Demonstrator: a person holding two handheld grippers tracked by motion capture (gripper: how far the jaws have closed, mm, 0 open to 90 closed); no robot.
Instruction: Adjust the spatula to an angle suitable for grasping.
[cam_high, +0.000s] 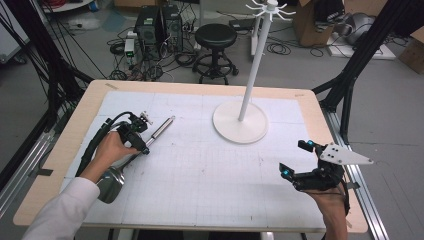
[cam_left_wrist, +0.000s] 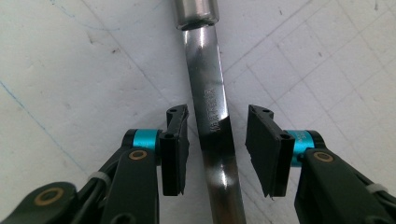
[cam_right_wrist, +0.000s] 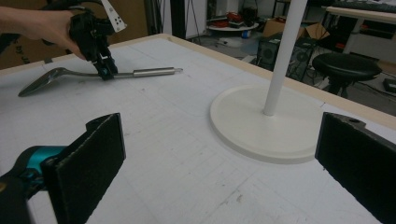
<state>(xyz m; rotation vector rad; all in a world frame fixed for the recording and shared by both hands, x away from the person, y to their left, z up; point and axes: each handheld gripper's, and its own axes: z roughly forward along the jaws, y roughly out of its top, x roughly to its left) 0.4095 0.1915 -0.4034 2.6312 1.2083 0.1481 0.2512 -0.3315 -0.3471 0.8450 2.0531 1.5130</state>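
Jaws of the left gripper (cam_left_wrist: 216, 144) stand open around the ladle (cam_high: 120, 167) handle, left of the white stand (cam_high: 240, 122). Closing should be centred and square. Right gripper (cam_high: 300, 159) waits wide open, empty.

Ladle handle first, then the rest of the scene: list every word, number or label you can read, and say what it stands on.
Ladle: stamped marking on the handle between the open left gripper's jaws, too blurred to read.
Nothing else bears readable text: the table sheet has only grid lines, and the stand is plain white.
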